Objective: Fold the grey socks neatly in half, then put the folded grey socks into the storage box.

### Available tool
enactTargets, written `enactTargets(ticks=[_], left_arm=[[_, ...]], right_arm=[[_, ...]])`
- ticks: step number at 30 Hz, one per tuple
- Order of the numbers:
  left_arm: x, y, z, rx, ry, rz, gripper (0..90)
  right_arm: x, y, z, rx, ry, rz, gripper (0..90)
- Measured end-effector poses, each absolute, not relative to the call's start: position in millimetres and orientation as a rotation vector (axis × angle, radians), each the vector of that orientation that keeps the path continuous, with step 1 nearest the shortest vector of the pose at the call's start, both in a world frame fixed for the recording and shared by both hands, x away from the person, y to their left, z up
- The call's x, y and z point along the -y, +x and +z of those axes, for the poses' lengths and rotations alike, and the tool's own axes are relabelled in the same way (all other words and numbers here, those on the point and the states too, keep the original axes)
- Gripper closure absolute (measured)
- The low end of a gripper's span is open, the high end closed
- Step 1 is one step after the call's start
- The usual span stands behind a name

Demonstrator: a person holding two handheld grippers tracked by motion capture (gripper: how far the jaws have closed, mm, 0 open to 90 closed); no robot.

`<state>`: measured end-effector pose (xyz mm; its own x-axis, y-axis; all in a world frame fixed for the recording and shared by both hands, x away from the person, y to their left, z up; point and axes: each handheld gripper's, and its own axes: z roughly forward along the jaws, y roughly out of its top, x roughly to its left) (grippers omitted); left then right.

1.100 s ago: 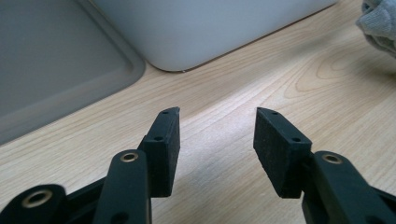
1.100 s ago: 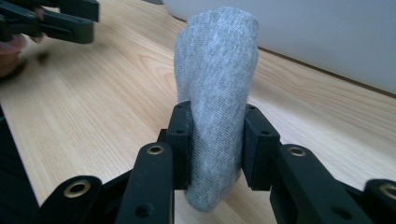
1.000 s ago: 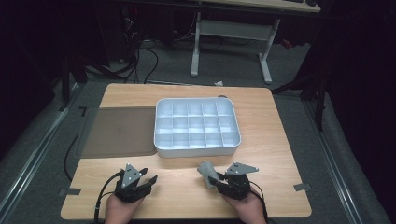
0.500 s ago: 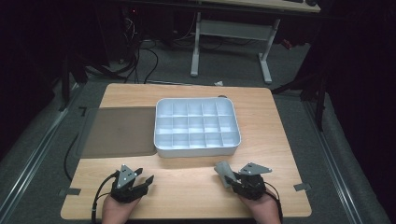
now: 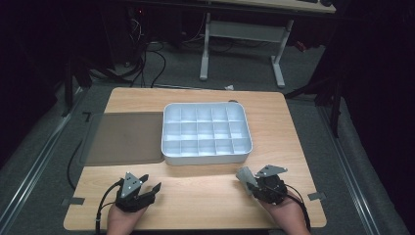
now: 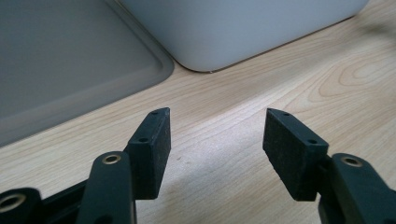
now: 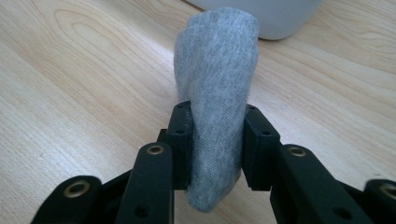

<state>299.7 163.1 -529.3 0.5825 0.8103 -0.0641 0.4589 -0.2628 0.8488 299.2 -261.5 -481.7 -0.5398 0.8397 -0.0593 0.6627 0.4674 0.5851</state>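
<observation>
A grey rolled sock [image 7: 217, 70] stands up between the jaws of my right gripper [image 7: 217, 121], which is shut on its lower half. In the high view that gripper [image 5: 248, 178] is near the table's front right and holds the sock [image 5: 243, 174] towards the white compartment box [image 5: 169, 157]. My left gripper [image 5: 149, 187] rests at the front left. Its jaws have just been opening and stand wide apart [image 6: 215, 135] with only bare wood between them. Ahead of it lie the box's near corner [image 6: 233, 28] and a flat grey lid [image 6: 70, 60].
The white box has several empty compartments and sits mid-table. The grey lid [image 5: 125, 137] lies flat against its left side, overhanging the table's left edge. Bare wood runs along the front of the wooden table [image 5: 195, 196]. Beyond the table stand the legs of a white desk [image 5: 205, 49].
My right gripper has moved to the right with the sock in it. The left gripper has stayed put and its jaws have spread wider.
</observation>
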Motion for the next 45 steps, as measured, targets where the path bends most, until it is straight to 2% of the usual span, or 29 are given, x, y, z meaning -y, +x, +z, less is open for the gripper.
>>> enactTargets(ticks=[20,35,45], left_arm=[[-156.8,296.7,-527.2,-0.976,1.898,0.506,42.0],[-154.0,296.1,-526.2,-0.964,1.899,0.497,42.0],[-151.2,295.1,-526.0,-0.955,1.905,0.494,41.9]], right_arm=[[266.2,322.5,-460.1,-2.515,1.350,0.605,69.6],[265.7,333.2,-415.9,-2.501,1.357,0.684,69.7],[260.4,362.9,-390.8,-2.474,1.380,0.669,69.8]])
